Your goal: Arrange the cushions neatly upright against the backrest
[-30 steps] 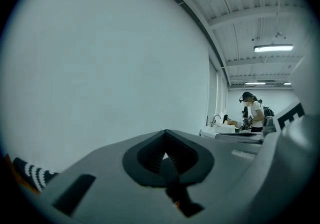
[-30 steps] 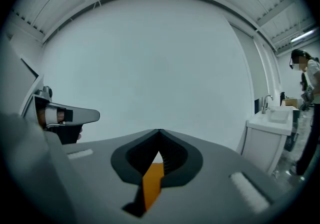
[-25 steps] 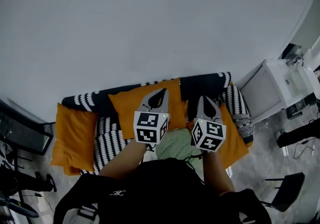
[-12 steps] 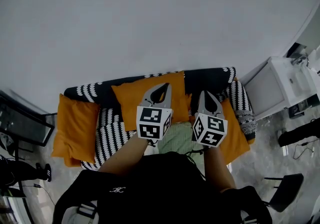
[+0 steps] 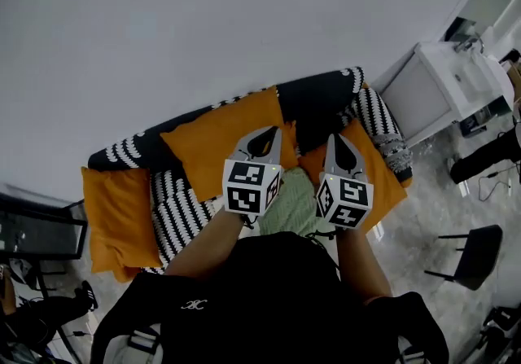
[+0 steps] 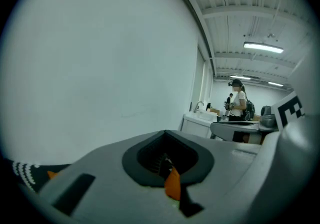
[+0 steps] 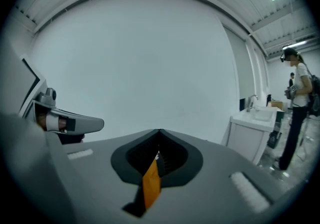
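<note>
In the head view a sofa with a black-and-white striped cover holds three orange cushions. One leans on the backrest left of centre, one lies at the left arm, and one lies at the right end. A pale green cushion lies on the seat between my two grippers. My left gripper is shut over the middle orange cushion's right edge, and my right gripper is shut beside it. Both hold nothing. Each gripper view shows shut jaws, left gripper and right gripper, with a sliver of orange behind.
A white sink cabinet stands right of the sofa, with a black chair nearer me. A dark stand is at the left. A bare white wall rises behind the sofa. A person stands by the cabinet.
The head view has swung, so the sofa now sits tilted in the frame. Both grippers stay shut and side by side over the middle of the seat.
</note>
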The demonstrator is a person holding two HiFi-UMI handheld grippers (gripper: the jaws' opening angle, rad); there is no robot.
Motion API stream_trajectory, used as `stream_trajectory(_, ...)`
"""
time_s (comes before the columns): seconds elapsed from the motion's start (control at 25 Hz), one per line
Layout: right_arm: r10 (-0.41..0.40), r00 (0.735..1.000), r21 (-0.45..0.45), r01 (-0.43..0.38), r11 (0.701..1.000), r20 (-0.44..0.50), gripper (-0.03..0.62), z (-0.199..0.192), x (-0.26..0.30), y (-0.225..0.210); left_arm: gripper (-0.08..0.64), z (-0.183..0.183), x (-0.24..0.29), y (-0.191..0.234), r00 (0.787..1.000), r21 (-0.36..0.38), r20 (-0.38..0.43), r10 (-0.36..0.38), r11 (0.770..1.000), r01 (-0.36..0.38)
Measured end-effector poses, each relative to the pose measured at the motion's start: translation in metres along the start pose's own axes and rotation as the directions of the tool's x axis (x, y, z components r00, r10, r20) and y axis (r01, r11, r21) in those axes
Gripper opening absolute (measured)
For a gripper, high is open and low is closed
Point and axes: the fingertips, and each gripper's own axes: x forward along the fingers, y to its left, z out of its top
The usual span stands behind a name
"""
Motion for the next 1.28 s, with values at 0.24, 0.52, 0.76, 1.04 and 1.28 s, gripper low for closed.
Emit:
stream_trajectory(0.24, -0.274, 0.953, 0.054, 0.283, 0.958, -0.131, 0.008, -0.066, -0.064, -0.078, 0.008, -0.062, 0.047, -0.07, 0.952, 0.009, -0.165, -0.258, 0.965, 0.263)
stream_trajectory(0.52, -0.426, 0.857, 0.193, 0.488, 0.851, -0.289, 0.043, -0.144, -0.134, -0.171, 0.067, -0.124, 0.093, -0.135, 0.865, 0.022, -0.34, -0.368, 0.917, 0.399)
stream_trajectory(0.76, -0.462, 0.8, 0.248, 0.571, 0.783, -0.384, 0.105, -0.21, -0.151, -0.265, 0.17, -0.182, 0.159, -0.176, 0.779, 0.027, -0.501, -0.376, 0.893, 0.449)
stream_trajectory(1.04, -0.344, 0.751, 0.315, 0.58, 0.751, -0.563, 0.289, -0.347, -0.127, -0.39, 0.342, -0.277, 0.277, -0.202, 0.636, 0.029, -0.715, -0.291, 0.897, 0.442)
stream_trajectory(1.28, -0.241, 0.671, 0.304, 0.587, 0.75, -0.702, 0.376, -0.48, -0.1, -0.455, 0.4, -0.368, 0.369, -0.195, 0.525, 0.092, -0.831, -0.184, 0.885, 0.456)
